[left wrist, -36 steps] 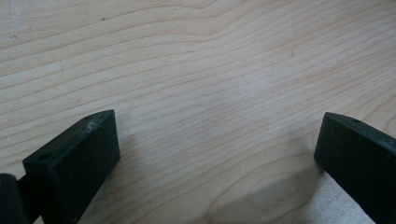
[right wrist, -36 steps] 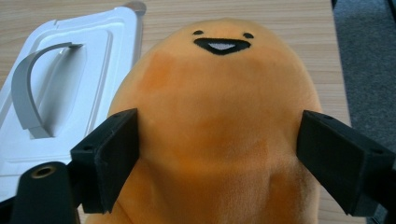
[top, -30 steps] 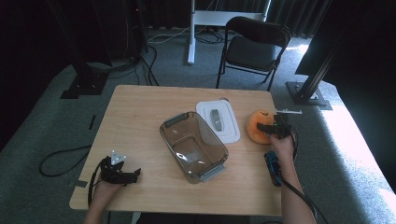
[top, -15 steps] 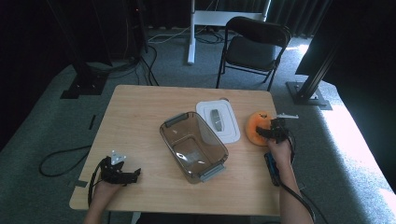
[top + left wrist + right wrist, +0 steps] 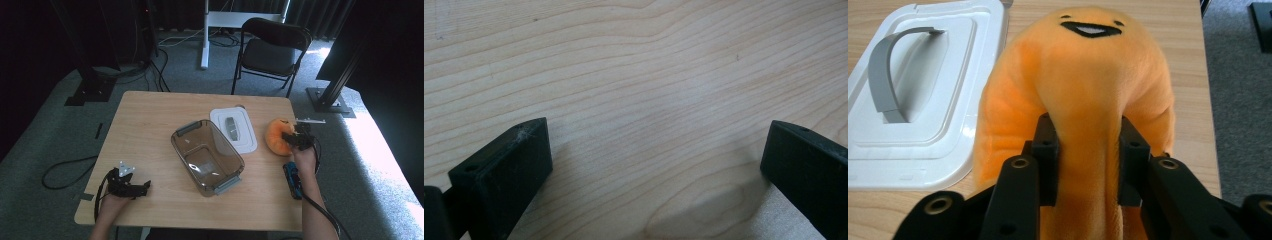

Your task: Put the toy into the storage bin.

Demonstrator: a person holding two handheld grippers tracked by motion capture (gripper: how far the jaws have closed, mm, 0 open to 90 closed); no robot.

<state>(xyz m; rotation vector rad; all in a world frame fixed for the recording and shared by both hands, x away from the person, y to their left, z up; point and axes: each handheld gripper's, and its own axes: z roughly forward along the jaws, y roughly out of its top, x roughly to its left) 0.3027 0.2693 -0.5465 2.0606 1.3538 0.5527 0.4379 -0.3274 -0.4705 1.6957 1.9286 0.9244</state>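
At the table's right edge, just beside the white lid [image 5: 234, 131], the right gripper [image 5: 1089, 150] has just been closing and now pinches a fold of the orange plush toy [image 5: 1083, 75]. The left gripper [image 5: 131, 186] rests spread over bare wood. The soft fold could slip free on lifting, dropping the toy short of the clear container [image 5: 207, 156].

The orange plush toy [image 5: 1088, 75] is soft, rounded and fuzzy, with a small black smiling face stitched near its far end. It lies near the right edge of the counter [image 5: 150, 125], just beside the white lid [image 5: 235, 131]. Its near end is squeezed into a narrow fold between the right tongs [image 5: 1088, 160].
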